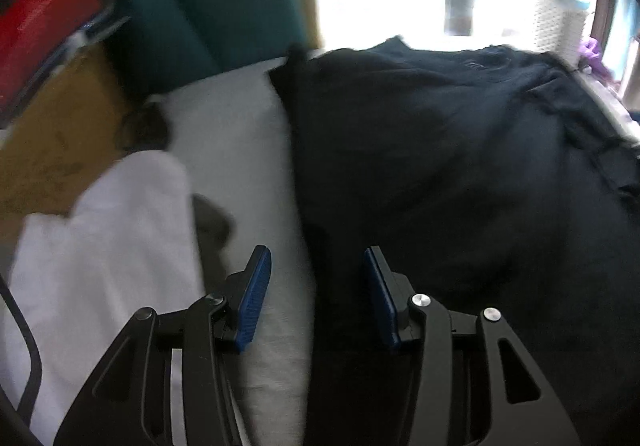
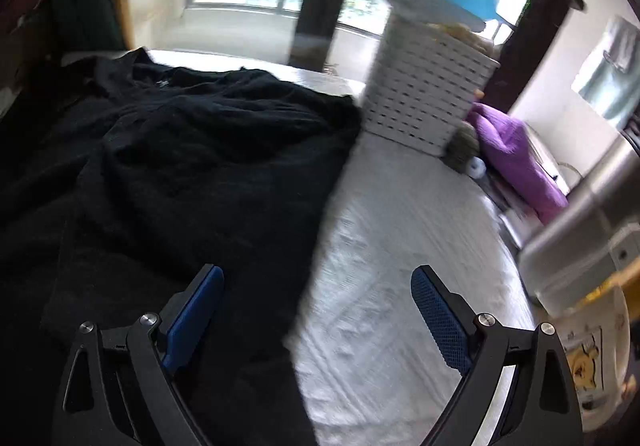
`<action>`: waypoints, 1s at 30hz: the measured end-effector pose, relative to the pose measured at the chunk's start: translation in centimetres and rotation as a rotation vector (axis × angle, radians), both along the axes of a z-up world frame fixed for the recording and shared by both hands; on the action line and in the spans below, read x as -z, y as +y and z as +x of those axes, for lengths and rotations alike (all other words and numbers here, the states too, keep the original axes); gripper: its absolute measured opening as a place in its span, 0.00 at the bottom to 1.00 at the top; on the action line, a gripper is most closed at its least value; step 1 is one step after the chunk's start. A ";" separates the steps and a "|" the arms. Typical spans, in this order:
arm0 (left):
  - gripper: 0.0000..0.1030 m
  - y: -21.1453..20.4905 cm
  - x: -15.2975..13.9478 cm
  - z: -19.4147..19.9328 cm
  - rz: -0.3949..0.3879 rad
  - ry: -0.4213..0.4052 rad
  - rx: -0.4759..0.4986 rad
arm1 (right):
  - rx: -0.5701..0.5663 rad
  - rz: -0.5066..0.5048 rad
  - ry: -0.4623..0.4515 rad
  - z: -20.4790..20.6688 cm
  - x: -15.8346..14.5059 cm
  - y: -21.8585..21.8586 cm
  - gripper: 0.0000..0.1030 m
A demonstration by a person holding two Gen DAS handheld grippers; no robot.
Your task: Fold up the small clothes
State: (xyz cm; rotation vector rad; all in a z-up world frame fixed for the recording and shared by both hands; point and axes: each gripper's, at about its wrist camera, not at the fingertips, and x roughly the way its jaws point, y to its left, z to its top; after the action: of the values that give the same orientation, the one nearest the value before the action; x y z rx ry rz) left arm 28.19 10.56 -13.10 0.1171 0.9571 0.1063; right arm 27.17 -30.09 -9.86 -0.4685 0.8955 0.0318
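White-sheeted bed by bright window carries large black fabric garment, partly folded and rumpled, more folds probably left. Left gripper half open, empty, over its edge. Right gripper wide open, empty. White woven basket behind.

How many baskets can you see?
1. The white woven basket stands at the far end of the white cloth-covered surface, beyond the black garment, with purple cloth beside it. Others may be out of view.
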 end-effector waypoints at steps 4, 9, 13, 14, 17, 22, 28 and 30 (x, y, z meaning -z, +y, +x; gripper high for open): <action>0.47 0.1 -1.6 -1.5 -0.020 -0.048 -0.018 | 0.028 0.005 -0.034 -2.0 -1.6 -1.0 0.93; 0.47 -0.4 -3.3 -4.1 -0.044 -0.109 -0.024 | 0.021 0.057 -0.060 -5.2 -3.2 -1.7 0.93; 0.47 -0.9 -3.8 -7.1 -0.076 -0.144 -0.026 | 0.011 0.100 -0.089 -7.7 -4.5 -1.6 0.93; 0.47 -1.1 -3.8 -8.0 -0.079 -0.151 -0.025 | 0.011 0.105 -0.095 -8.6 -4.8 -1.6 0.93; 0.47 -1.3 -3.9 -10.6 -0.107 -0.167 -0.023 | 0.002 0.124 -0.117 -11.6 -5.7 -1.7 0.93; 0.47 -1.8 -3.9 -15.0 -0.160 -0.222 -0.016 | 0.005 0.151 -0.141 -15.1 -5.9 -2.4 0.93; 0.47 -2.6 -2.4 -19.1 -0.179 -0.208 0.005 | 0.045 0.190 -0.144 -20.7 -4.8 -3.7 0.93; 0.47 -2.5 -1.9 -20.7 -0.175 -0.200 0.005 | 0.066 0.199 -0.147 -22.6 -4.5 -4.1 0.93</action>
State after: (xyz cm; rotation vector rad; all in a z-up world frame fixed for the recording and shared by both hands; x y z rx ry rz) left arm 7.50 8.02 -11.19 -0.0524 0.7624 0.0285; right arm 4.56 -34.23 -5.40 -0.2522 0.7539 0.0254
